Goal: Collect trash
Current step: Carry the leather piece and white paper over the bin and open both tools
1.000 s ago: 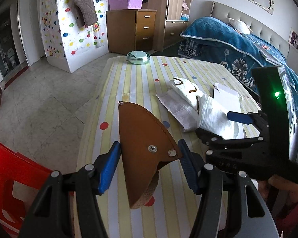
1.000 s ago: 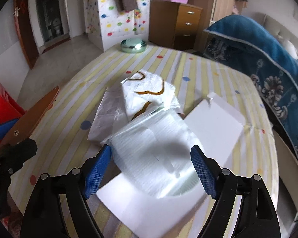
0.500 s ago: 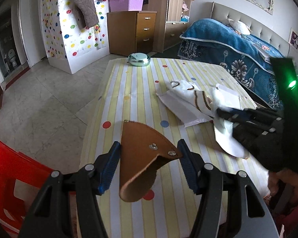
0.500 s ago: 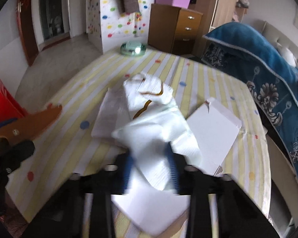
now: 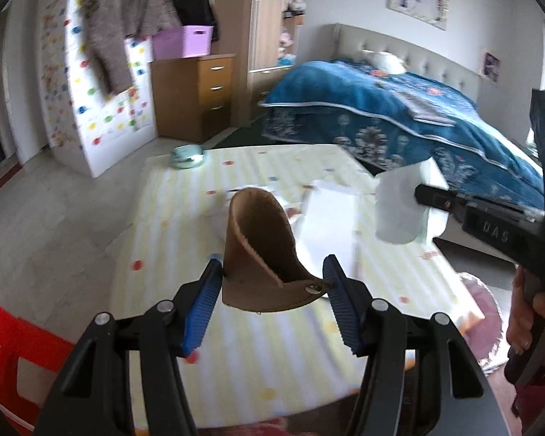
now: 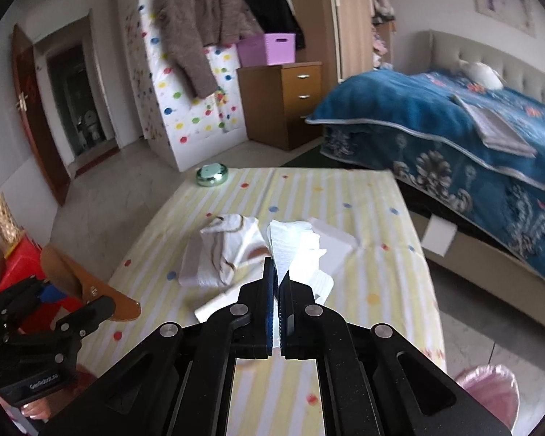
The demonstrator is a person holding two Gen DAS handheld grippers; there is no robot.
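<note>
Left gripper: we've got the brown pouch clamped between our blue pads, jaws about half apart, above the table
Right gripper: jaws pinched tight on a white tissue, lifted clear of the cloth
Mid-table: crumpled wrapper and white paper side by side
Far edge: we see a green tin

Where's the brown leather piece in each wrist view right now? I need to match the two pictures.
Left wrist: the brown leather piece sits centre frame, clamped between the left claw pads.
Right wrist: it shows at lower left, sticking out of that claw.
Shared landmark: the round green tin at the table's far edge.
</note>
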